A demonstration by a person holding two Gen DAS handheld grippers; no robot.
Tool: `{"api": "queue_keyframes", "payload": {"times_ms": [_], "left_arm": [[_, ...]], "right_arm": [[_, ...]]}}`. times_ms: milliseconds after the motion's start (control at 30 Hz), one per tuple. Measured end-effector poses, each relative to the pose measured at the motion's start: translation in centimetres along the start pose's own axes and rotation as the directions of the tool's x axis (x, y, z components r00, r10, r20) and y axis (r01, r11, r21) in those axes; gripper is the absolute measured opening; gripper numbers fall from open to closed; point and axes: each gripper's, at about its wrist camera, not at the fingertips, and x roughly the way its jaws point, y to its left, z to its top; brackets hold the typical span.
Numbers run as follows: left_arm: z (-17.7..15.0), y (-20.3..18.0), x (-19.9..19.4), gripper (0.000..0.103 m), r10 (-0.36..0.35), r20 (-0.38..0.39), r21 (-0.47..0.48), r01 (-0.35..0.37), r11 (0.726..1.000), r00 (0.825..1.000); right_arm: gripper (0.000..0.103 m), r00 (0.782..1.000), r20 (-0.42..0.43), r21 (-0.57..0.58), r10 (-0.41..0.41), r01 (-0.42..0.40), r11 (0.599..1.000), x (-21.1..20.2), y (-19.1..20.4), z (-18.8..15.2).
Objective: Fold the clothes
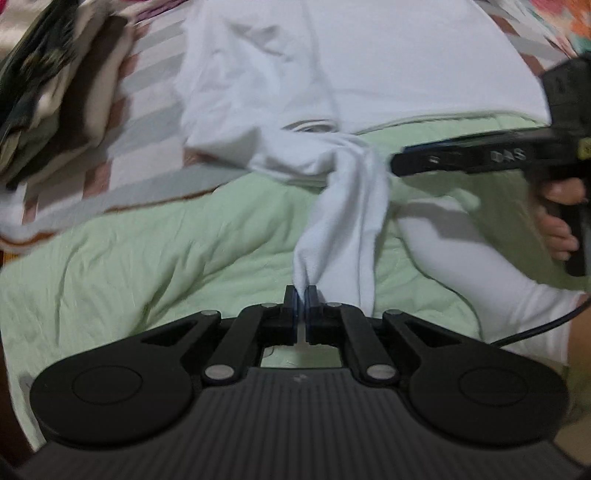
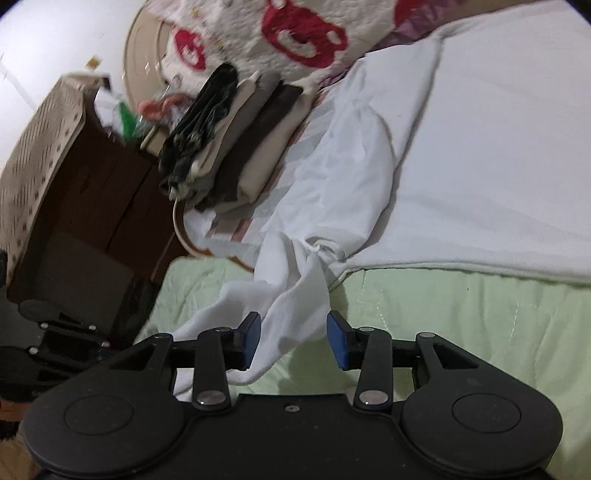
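Note:
A white garment [image 1: 332, 66] lies spread on the bed, partly over a pale green quilt [image 1: 147, 251]. My left gripper [image 1: 303, 295] is shut on a bunched sleeve of the garment [image 1: 347, 206] and pulls it taut toward the camera. My right gripper [image 2: 293, 339] is open, its blue pads [image 2: 337, 339] either side of the same stretched sleeve [image 2: 295, 295], not closed on it. The right gripper also shows in the left wrist view [image 1: 461, 157], held by a hand beside the sleeve. The garment's body [image 2: 480, 147] lies flat at the right.
A stack of folded clothes [image 2: 236, 140] sits at the bed's left edge; it also shows in the left wrist view [image 1: 48, 92]. A dark wooden nightstand [image 2: 92, 192] stands beside the bed. A white blanket with red prints [image 2: 288, 33] lies at the back.

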Motion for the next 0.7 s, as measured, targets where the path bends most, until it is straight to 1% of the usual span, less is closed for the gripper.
{"api": "queue_keyframes", "payload": {"times_ms": [67, 100, 200, 267, 333, 433, 533, 567, 600, 633, 667, 700], "left_arm": [[-1.2, 1.0, -0.2, 0.003, -0.007, -0.002, -0.032, 0.006, 0.999, 1.0], [-1.8, 1.4, -0.2, 0.003, -0.01, -0.004, -0.048, 0.01, 0.999, 1.0], [-3.5, 2.9, -0.5, 0.003, -0.02, -0.007, -0.095, 0.019, 0.995, 1.0], [-4.7, 3.8, -0.7, 0.003, -0.027, -0.008, -0.127, 0.025, 0.992, 1.0], [-5.9, 4.8, -0.8, 0.003, -0.033, -0.01, -0.158, 0.031, 0.987, 0.999], [-7.6, 6.2, -1.0, 0.003, -0.043, -0.015, -0.2, 0.039, 0.979, 0.999], [-8.9, 7.1, -0.2, 0.003, -0.049, -0.086, -0.153, 0.035, 0.988, 0.995], [-8.8, 7.2, 0.5, 0.003, -0.05, -0.124, -0.135, 0.033, 0.99, 0.991], [-8.6, 7.4, 1.2, 0.006, -0.051, -0.158, -0.116, 0.032, 0.993, 0.986], [-8.0, 7.5, 1.7, 0.006, -0.059, -0.17, -0.086, 0.045, 0.995, 0.984], [-7.5, 7.2, 1.8, 0.006, -0.068, -0.154, -0.048, 0.062, 0.997, 0.986], [-6.9, 7.0, 1.9, 0.011, -0.08, -0.134, -0.003, 0.08, 0.997, 0.988]], "right_arm": [[0.046, 0.999, -0.022, -0.098, -0.038, 0.036, 0.995, 0.0, 0.6, -0.1], [0.046, 0.998, -0.031, -0.162, -0.061, 0.055, 0.985, 0.0, 1.1, -0.3], [0.046, 0.992, -0.043, -0.322, -0.121, 0.101, 0.941, 0.0, 2.6, -0.4], [0.048, 0.986, -0.044, -0.409, -0.159, 0.127, 0.904, 0.1, 3.7, -0.4], [0.054, 0.982, -0.061, -0.4, -0.177, 0.138, 0.906, 0.8, 4.3, 0.1], [0.054, 0.976, -0.085, -0.4, -0.203, 0.153, 0.904, 2.2, 5.3, 0.7], [0.054, 0.968, -0.103, -0.421, -0.227, 0.164, 0.892, 4.5, 6.4, 0.8], [0.054, 0.966, -0.108, -0.43, -0.236, 0.168, 0.887, 5.3, 6.7, 0.8], [0.054, 0.96, -0.111, -0.459, -0.257, 0.18, 0.87, 6.1, 6.7, 0.5], [0.054, 0.954, -0.111, -0.477, -0.278, 0.194, 0.857, 6.9, 6.7, 0.2], [0.054, 0.954, -0.097, -0.485, -0.285, 0.204, 0.85, 7.3, 6.6, -0.2], [0.054, 0.96, -0.088, -0.49, -0.265, 0.19, 0.851, 7.3, 6.6, -0.6]]}}
